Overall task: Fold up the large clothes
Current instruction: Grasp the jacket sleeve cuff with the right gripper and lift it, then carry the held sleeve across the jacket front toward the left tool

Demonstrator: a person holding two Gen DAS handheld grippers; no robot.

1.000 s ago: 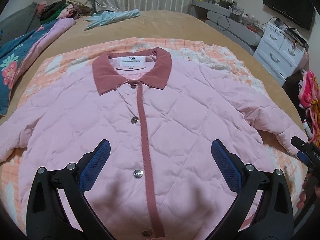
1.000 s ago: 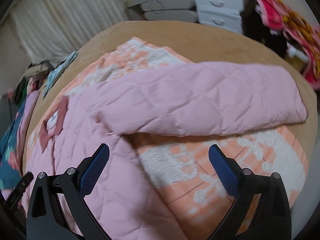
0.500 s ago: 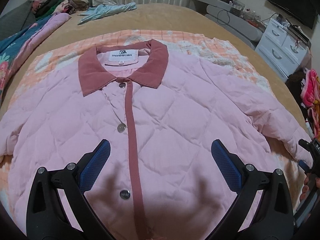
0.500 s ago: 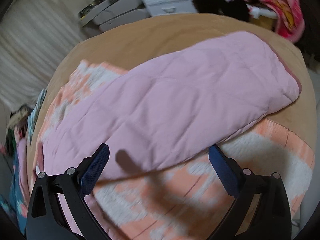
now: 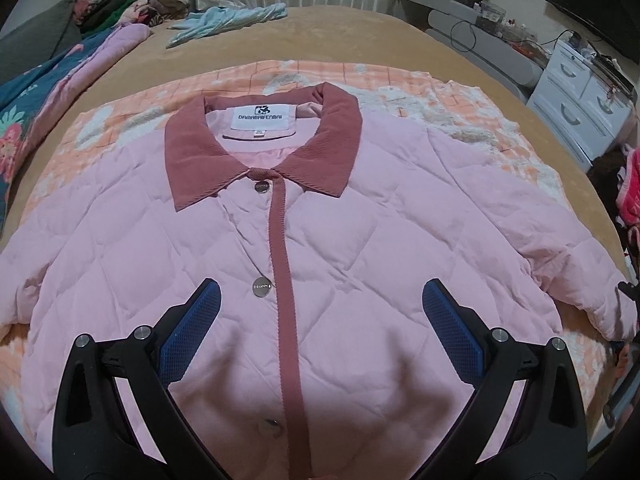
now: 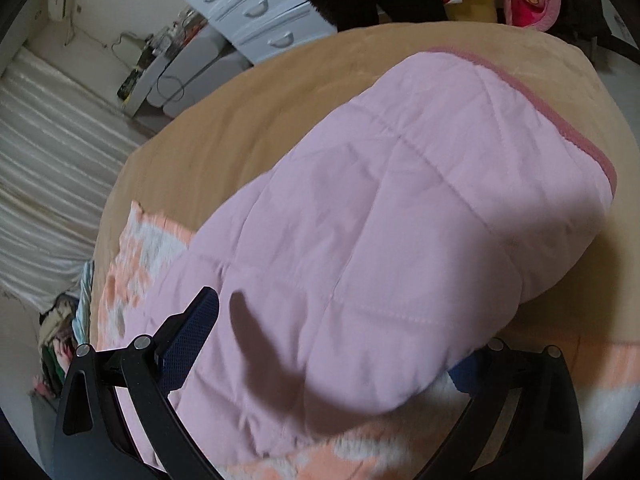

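The left tool (image 5: pixel 320 312) is spread wide with nothing between its blue pads, hanging over the lower front of the jacket (image 5: pixel 340 248) without touching it. The right tool (image 6: pixel 332 344) is also spread wide, set over the jacket's sleeve (image 6: pixel 392 216): its left pad (image 6: pixel 188 340) shows beside the sleeve fabric, while the other pad is mostly hidden under the sleeve's bulging edge, so whether it touches the cloth cannot be told. The jacket is pale pink and quilted, lying face up and buttoned on an orange-and-white blanket (image 5: pixel 380 80) in the middle of the bed (image 5: pixel 360 32), with its dusty-red collar (image 5: pixel 260 140) toward the far edge. A matching red strip (image 5: pixel 284 264) runs down the front beside silver buttons (image 5: pixel 262 286). The sleeve reaches toward the bed's right edge, ending in a red-trimmed cuff (image 6: pixel 560 120).
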